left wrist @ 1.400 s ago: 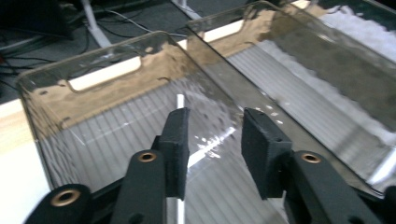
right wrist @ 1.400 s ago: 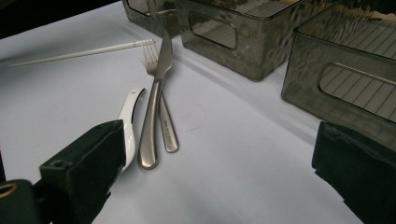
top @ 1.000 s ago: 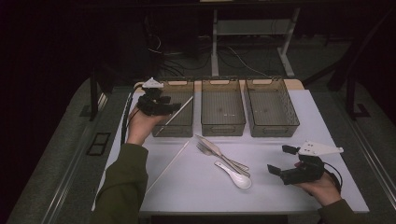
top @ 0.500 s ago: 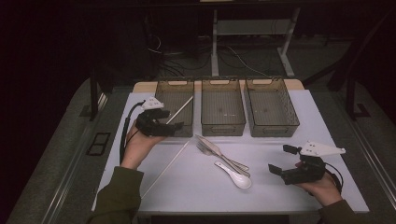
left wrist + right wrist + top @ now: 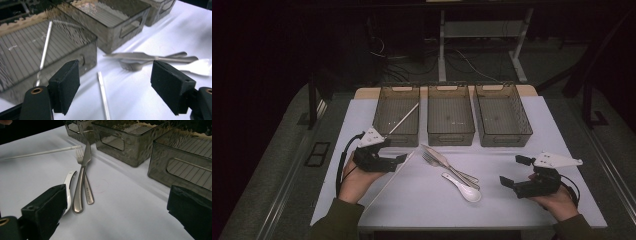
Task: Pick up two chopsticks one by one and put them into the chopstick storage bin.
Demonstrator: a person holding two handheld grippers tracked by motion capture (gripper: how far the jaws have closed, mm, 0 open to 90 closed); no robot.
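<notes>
Knife point(image 5: 443, 161) crosses fork point(image 5: 431, 159) (spoon point(image 5: 464, 189) beside).

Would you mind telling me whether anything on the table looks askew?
The chopstick in the left bin leans slanted against its wall rather than lying flat. The other chopstick lies diagonally on the table.

White chopstick point(image 5: 103, 98) lies flat on the white table, thin and straight, just ahead of the left gripper point(image 5: 393, 159) and between its open jaws, not touched. Second white chopstick point(image 5: 403, 118) sits in the left grey bin point(image 5: 396, 139), tilted, one end propped up against the near wall, other end down on the bin floor; it's farther ahead of the gripper, off to its left jaw side.
</notes>
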